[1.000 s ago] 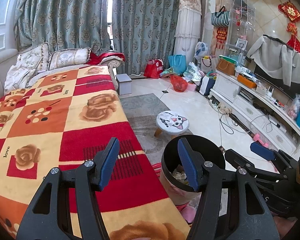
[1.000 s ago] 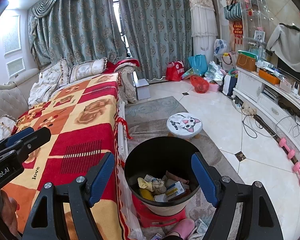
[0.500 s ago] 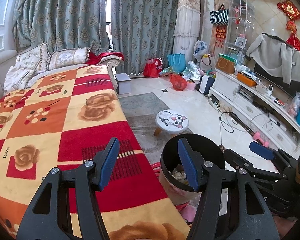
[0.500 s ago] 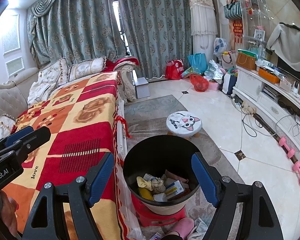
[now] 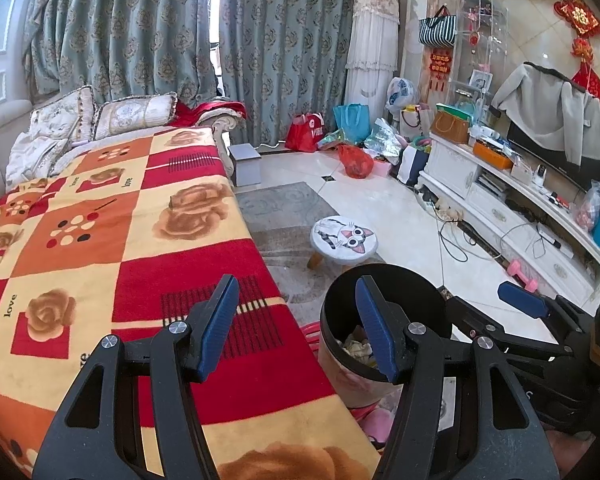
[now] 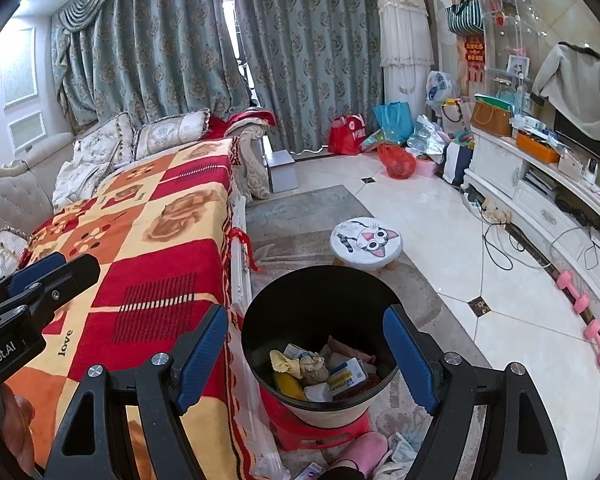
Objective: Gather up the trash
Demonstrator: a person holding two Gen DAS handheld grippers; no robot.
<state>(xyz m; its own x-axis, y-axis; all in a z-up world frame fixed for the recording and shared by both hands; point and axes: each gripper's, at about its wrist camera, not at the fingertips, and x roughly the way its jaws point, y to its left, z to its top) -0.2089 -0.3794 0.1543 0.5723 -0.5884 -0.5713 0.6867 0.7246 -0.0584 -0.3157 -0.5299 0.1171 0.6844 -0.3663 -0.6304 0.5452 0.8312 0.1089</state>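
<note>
Trash (image 6: pixel 324 368) lies heaped in the bottom of a black bin (image 6: pixel 260 320), lower centre of the right wrist view: crumpled paper, a yellow wrapper and a small printed carton among it. The bin stands on a red plastic stool (image 6: pixel 320 432) on the floor, just beside the edge of a sofa covered by a red, orange and cream blanket (image 6: pixel 148 248).

Right gripper (image 6: pixel 306 354) hovers over the bin mouth, its blue-padded fingers (image 6: pixel 410 360) spread wide apart and holding nothing. Left gripper (image 5: pixel 298 326) hangs over the blanket's edge at lower centre of its own view, fingers (image 5: pixel 220 324) likewise apart and empty; the bin (image 5: pixel 420 292) shows behind its right finger.

A pink slipper (image 6: pixel 364 452) sits at the bottom edge below the stool, with what may be loose wrappers beside it, too blurred to confirm. A cat-face stool (image 6: pixel 366 242) stands behind the bin, mid-frame.
</note>
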